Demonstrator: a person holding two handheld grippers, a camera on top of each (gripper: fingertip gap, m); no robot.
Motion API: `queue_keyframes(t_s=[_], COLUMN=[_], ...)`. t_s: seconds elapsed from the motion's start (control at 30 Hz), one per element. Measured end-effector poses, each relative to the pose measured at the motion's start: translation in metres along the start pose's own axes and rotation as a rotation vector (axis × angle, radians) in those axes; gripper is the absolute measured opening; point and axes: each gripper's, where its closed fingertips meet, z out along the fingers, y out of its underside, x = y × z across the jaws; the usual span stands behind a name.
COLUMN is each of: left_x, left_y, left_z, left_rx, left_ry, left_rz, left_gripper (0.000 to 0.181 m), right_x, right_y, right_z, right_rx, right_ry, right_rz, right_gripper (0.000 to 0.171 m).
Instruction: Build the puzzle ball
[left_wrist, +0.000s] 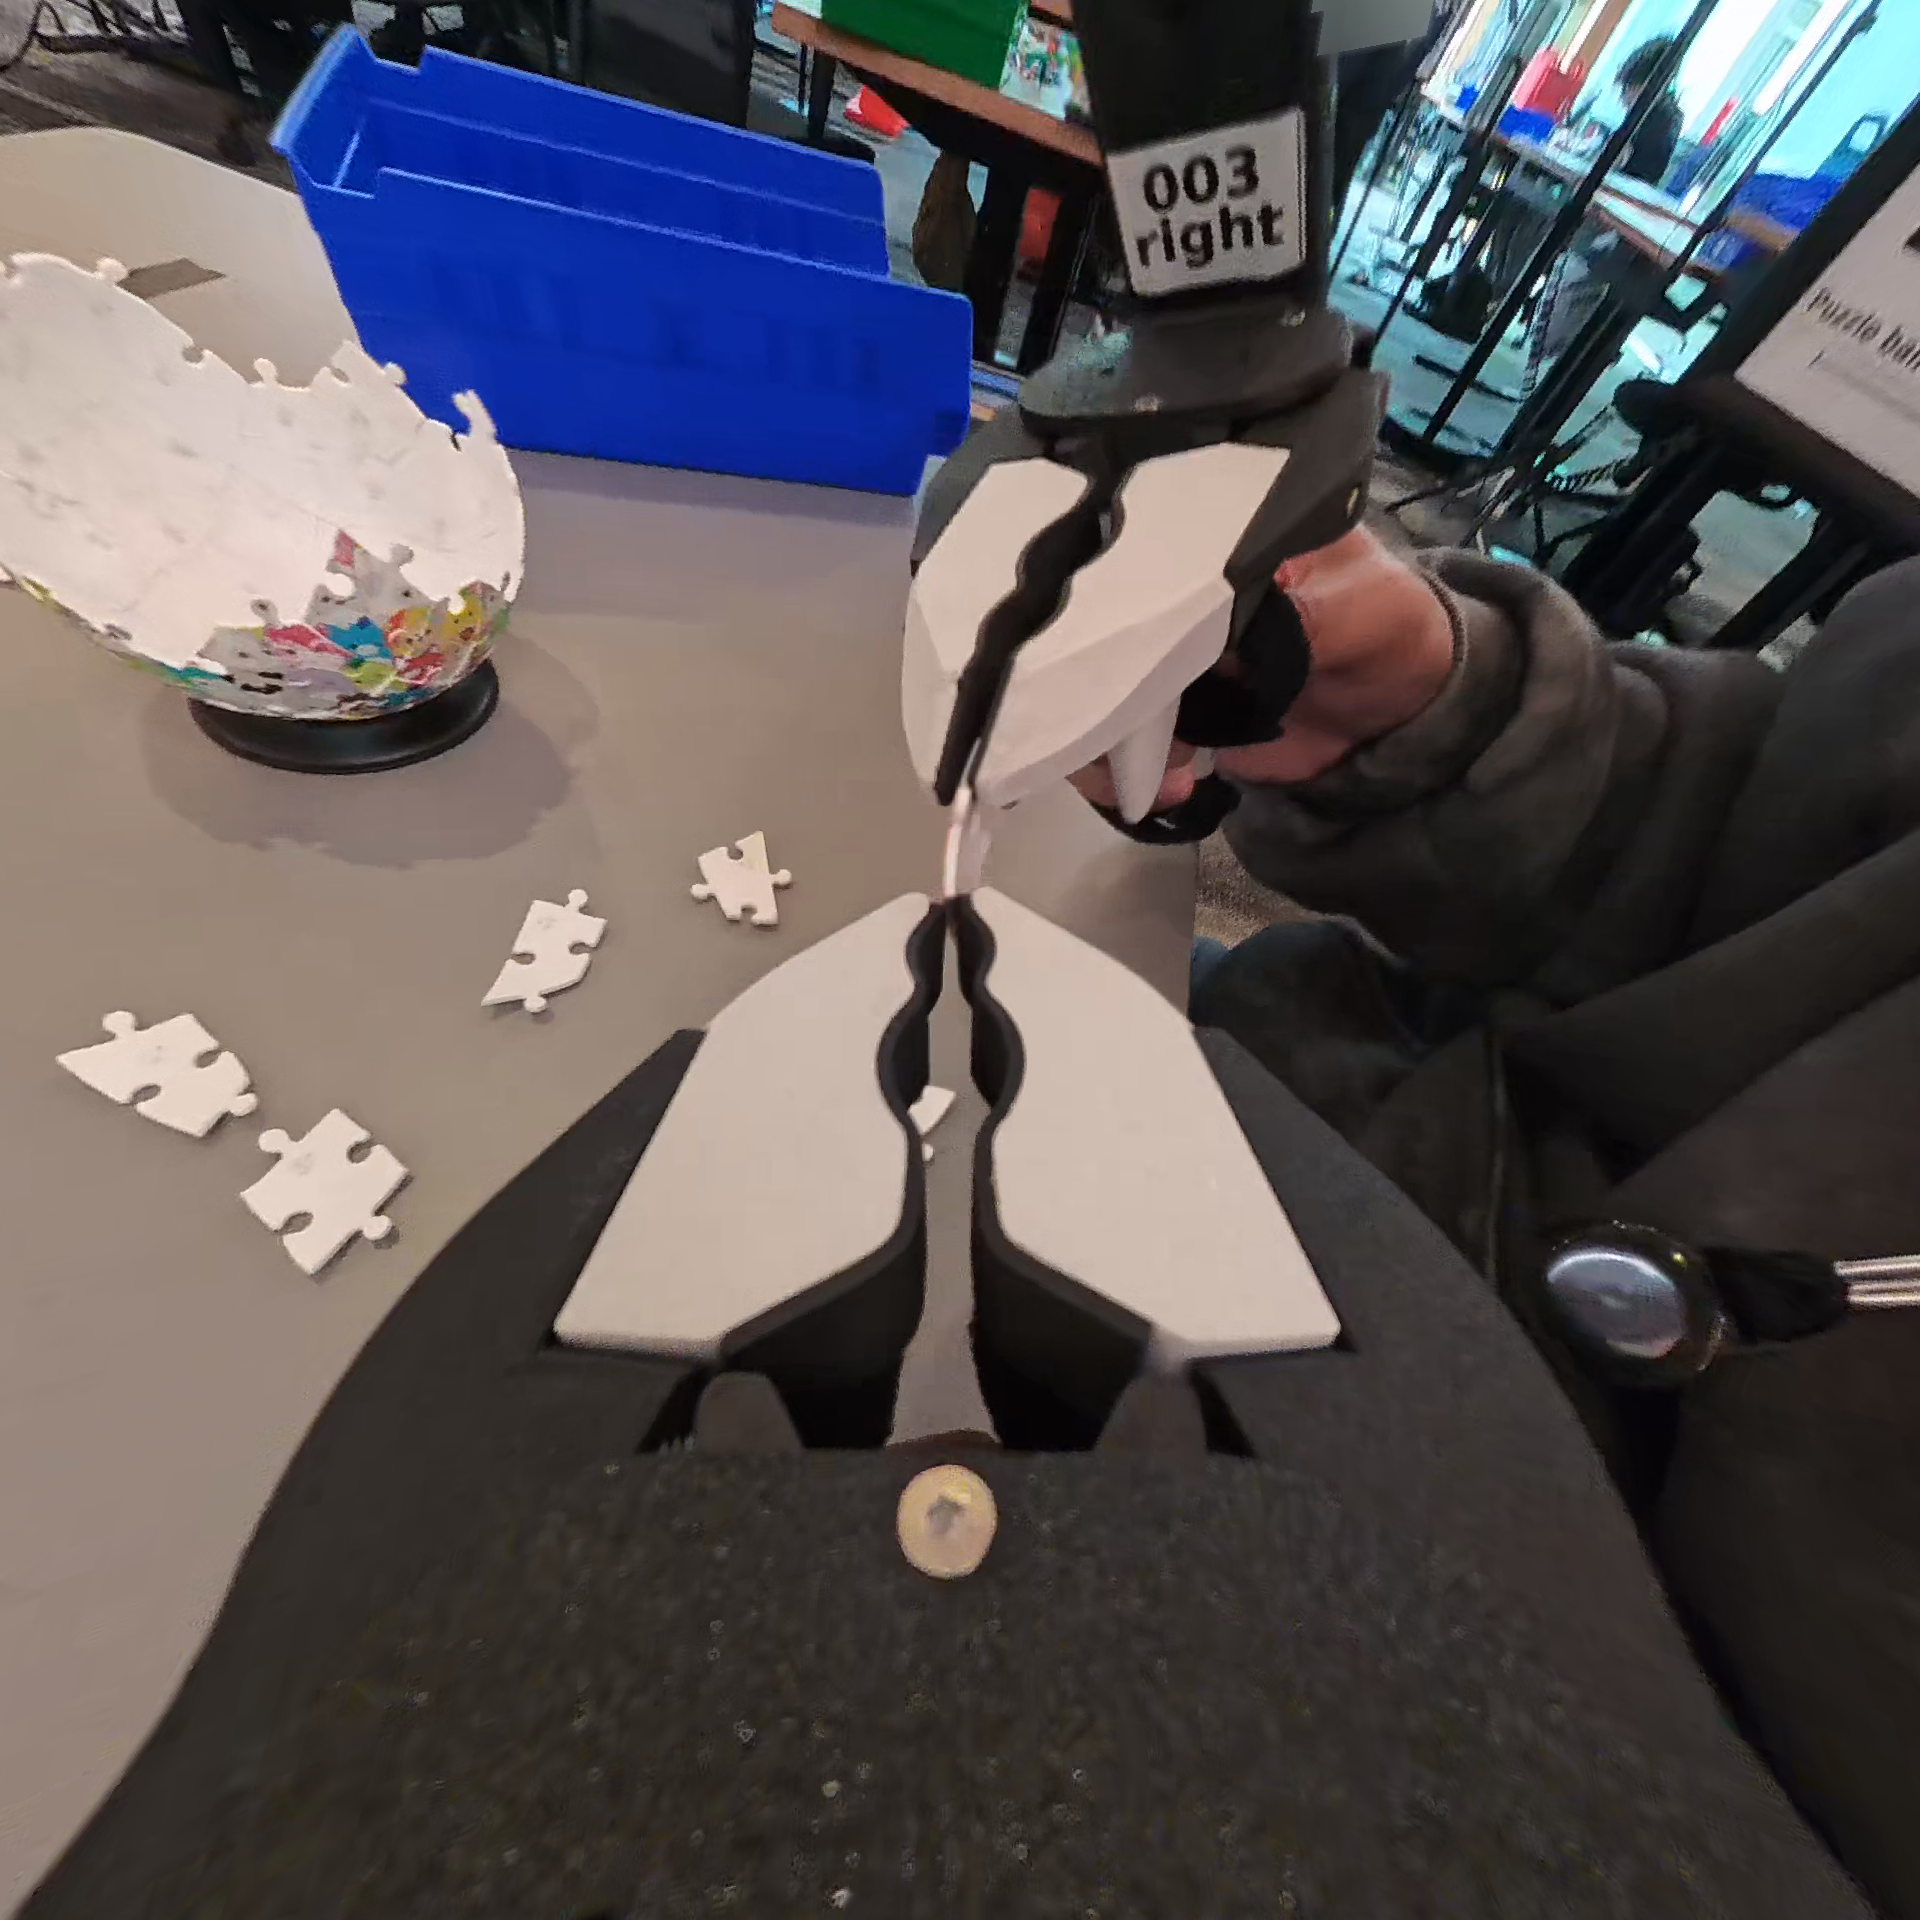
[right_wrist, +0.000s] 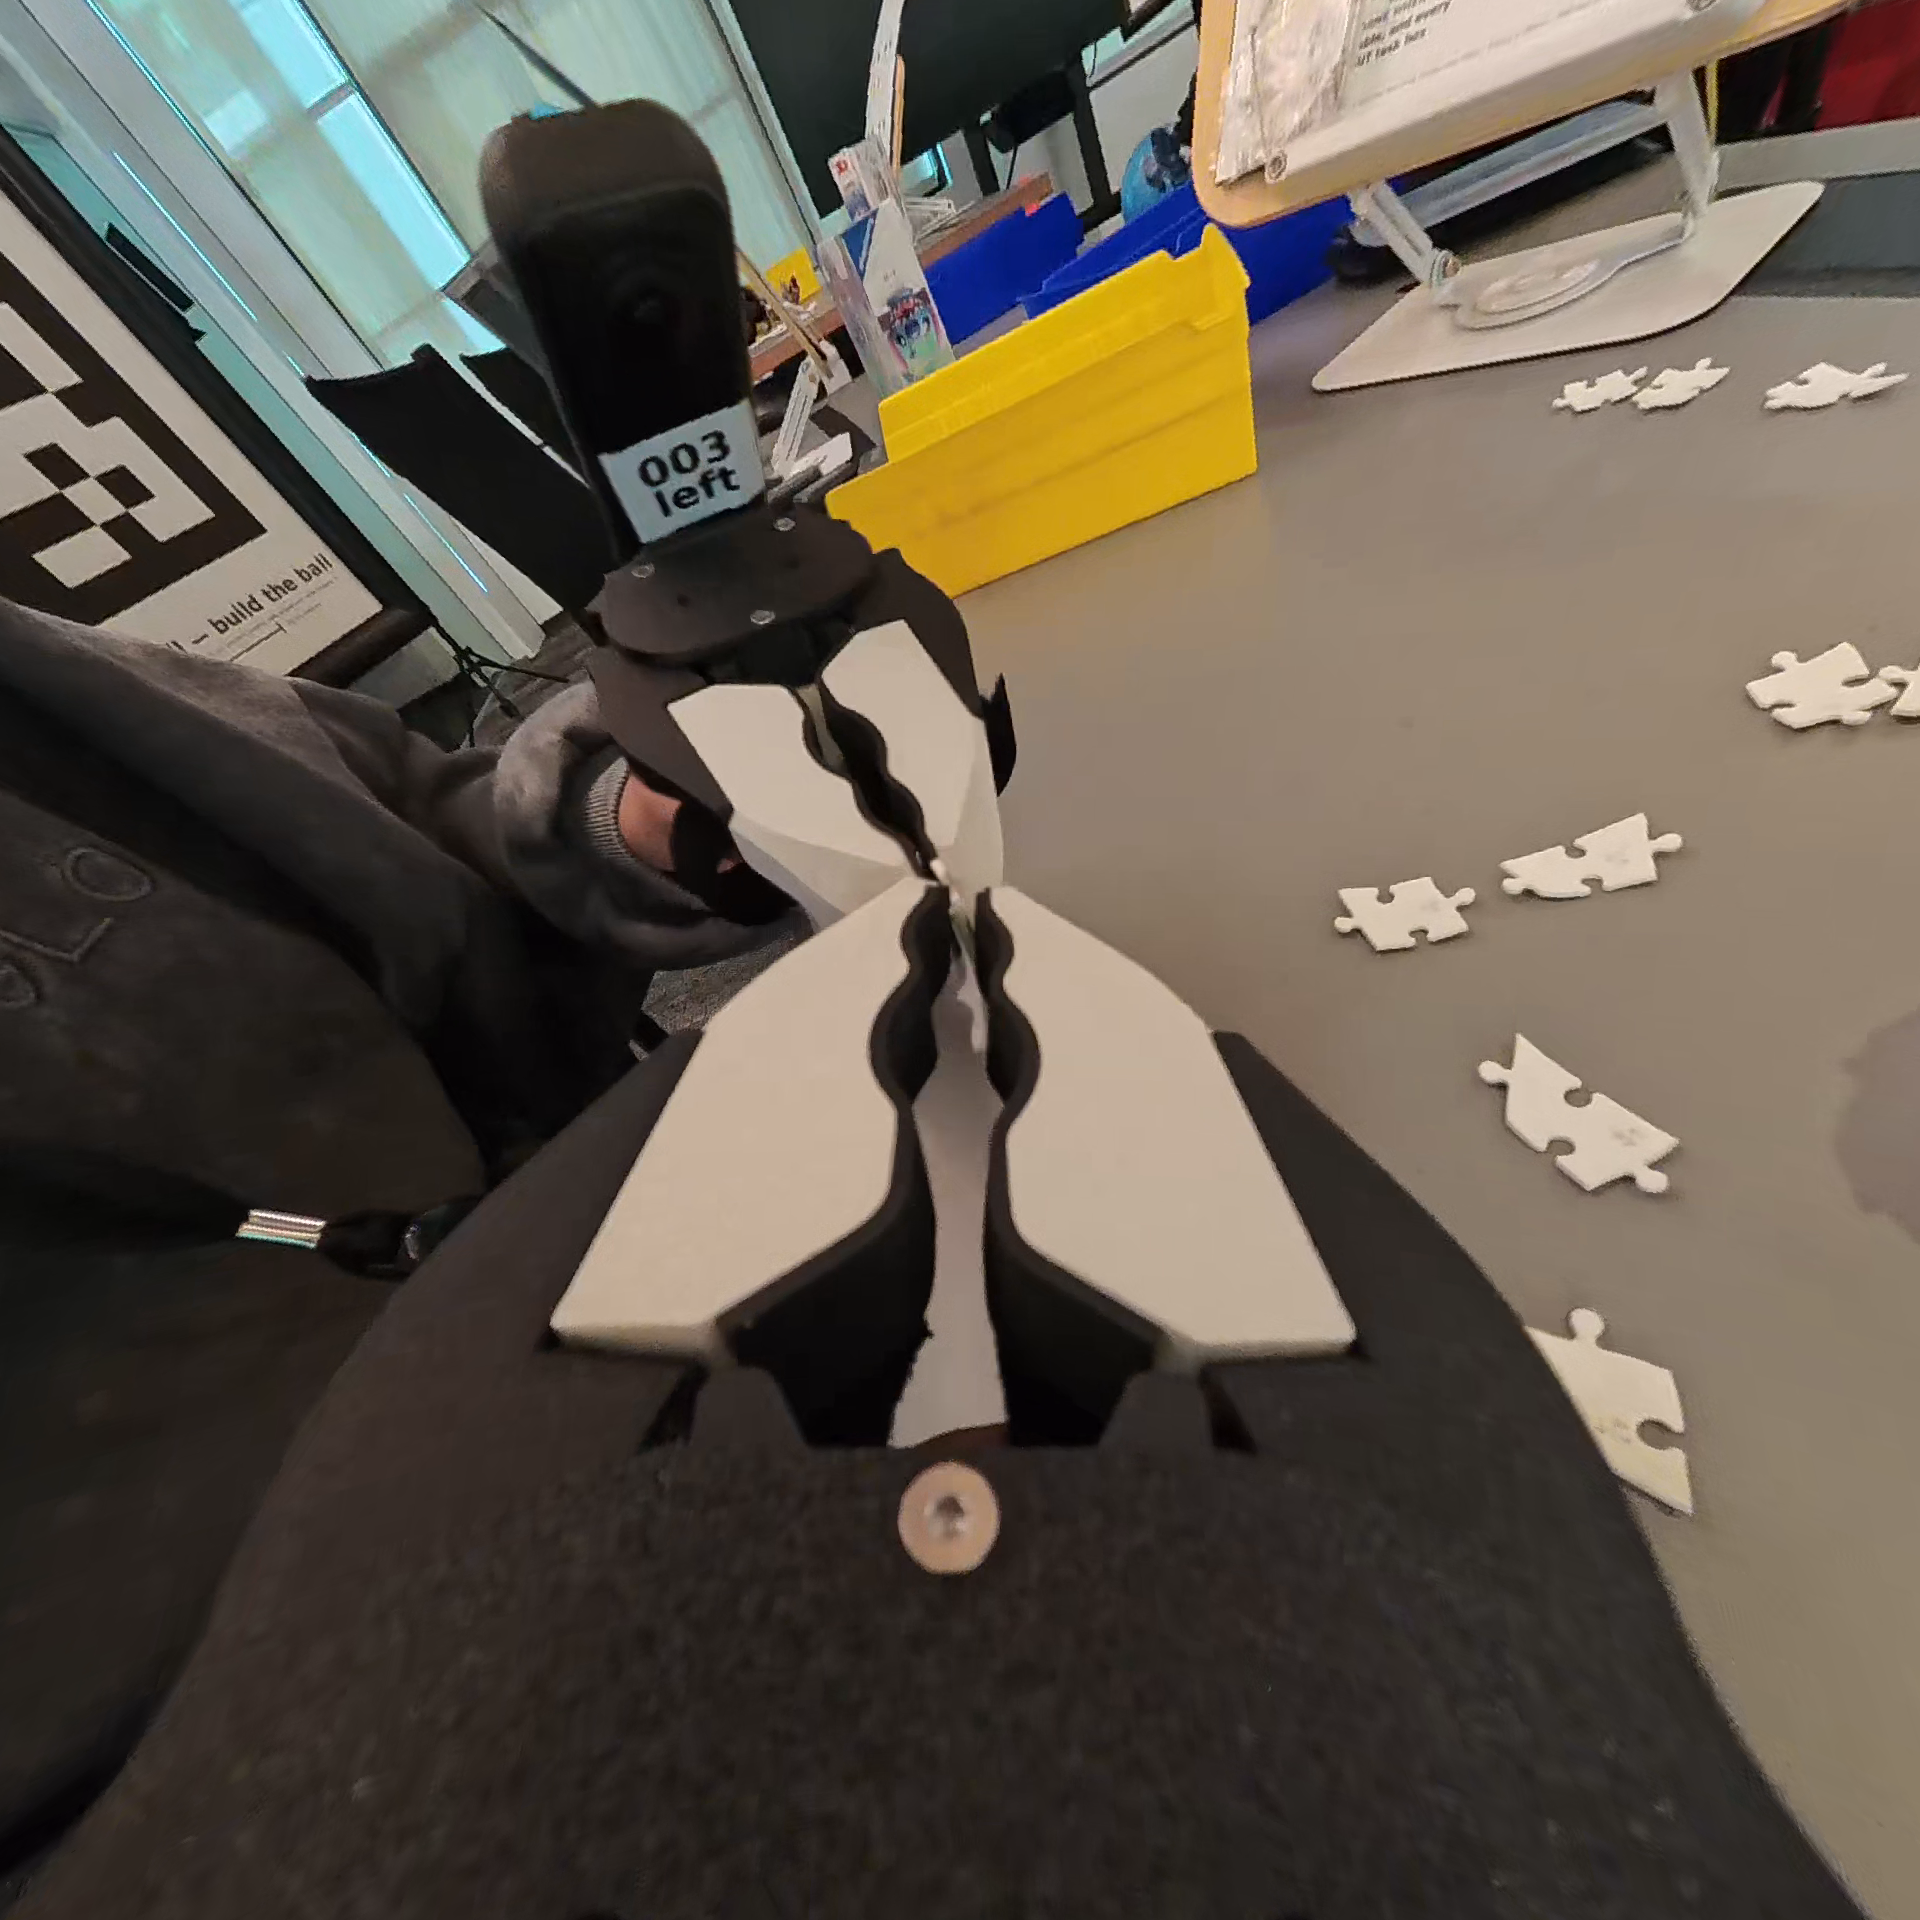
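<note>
The half-built puzzle ball (left_wrist: 260, 499), white inside and colourful outside, sits open side up on a black ring stand (left_wrist: 348, 722) at the left of the grey table. My left gripper (left_wrist: 951, 909) and my right gripper (left_wrist: 958, 784) meet tip to tip above the table's near edge. Both are closed on one white puzzle piece (left_wrist: 961, 847), held edge-on between them. In the right wrist view the piece (right_wrist: 971, 997) shows between the right gripper's (right_wrist: 951, 914) fingers, with the left gripper (right_wrist: 935, 868) pinching its far end.
Several loose white pieces lie on the table (left_wrist: 161, 1070) (left_wrist: 545, 951) (right_wrist: 1579, 1132) (right_wrist: 1403, 914). A blue bin (left_wrist: 623, 301) stands behind the ball. A yellow bin (right_wrist: 1070, 447) and a white document stand (right_wrist: 1558, 281) are at the far side. The person's dark sleeves (left_wrist: 1538, 748) are close. My left and right fingertips are right by each other.
</note>
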Motion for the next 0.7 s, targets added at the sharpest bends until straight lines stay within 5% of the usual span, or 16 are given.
queue_keyframes(t_s=[0.27, 0.57, 0.7], left_x=[-0.010, -0.006, -0.030], left_y=[-0.001, 0.001, 0.002], left_z=[-0.004, 0.002, 0.000], left_rx=[0.036, 0.039, -0.028], left_ry=[0.003, 0.031, -0.050], left_rz=[-0.081, -0.086, 0.007], left_gripper=[0.002, 0.002, 0.017], right_x=[0.011, 0.012, 0.051], right_y=[0.000, 0.005, -0.022], right_z=[-0.007, -0.004, -0.051], right_rx=[-0.012, -0.080, -0.204], right_ry=[0.097, 0.126, 0.374], right_rz=[-0.109, -0.182, -0.366], right_gripper=[0.013, 0.002, 0.002])
